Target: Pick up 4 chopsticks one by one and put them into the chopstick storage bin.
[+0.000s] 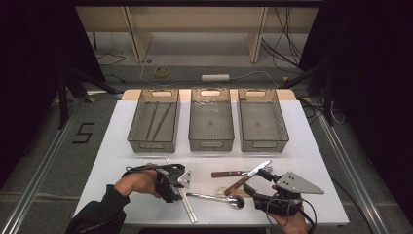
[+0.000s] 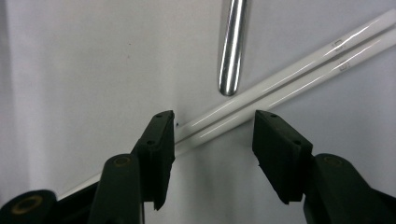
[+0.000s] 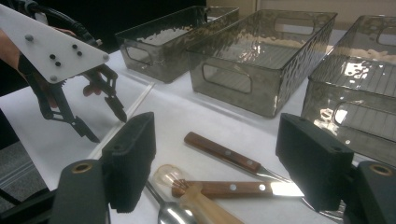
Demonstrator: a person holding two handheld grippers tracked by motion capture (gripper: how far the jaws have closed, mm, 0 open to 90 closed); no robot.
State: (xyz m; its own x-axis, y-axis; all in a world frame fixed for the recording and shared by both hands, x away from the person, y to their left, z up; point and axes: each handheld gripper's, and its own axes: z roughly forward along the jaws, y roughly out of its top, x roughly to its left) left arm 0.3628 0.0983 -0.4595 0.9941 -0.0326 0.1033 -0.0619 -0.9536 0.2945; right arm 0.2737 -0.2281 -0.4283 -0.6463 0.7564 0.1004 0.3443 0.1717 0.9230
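Two white chopsticks (image 1: 187,207) (image 2: 289,77) lie side by side near the table's front edge. My left gripper (image 1: 176,191) (image 2: 214,133) points down over them, open, with both sticks running slantwise between its jaws and the pads not pressing them. A metal spoon (image 1: 214,197) lies just to the right, and its handle tip (image 2: 232,46) ends close to the sticks. My right gripper (image 1: 258,181) (image 3: 217,135) is open wide and hovers low over two wooden-handled knives (image 1: 229,173) (image 3: 219,151) and a pale spoon (image 3: 201,203), holding nothing.
Three smoky clear bins stand in a row at the back: left (image 1: 151,145), middle (image 1: 210,145), right (image 1: 263,145). Dark chopsticks (image 1: 158,119) lie in the left bin. In the right gripper view the left gripper (image 3: 107,119) stands beyond the white chopsticks (image 3: 140,100).
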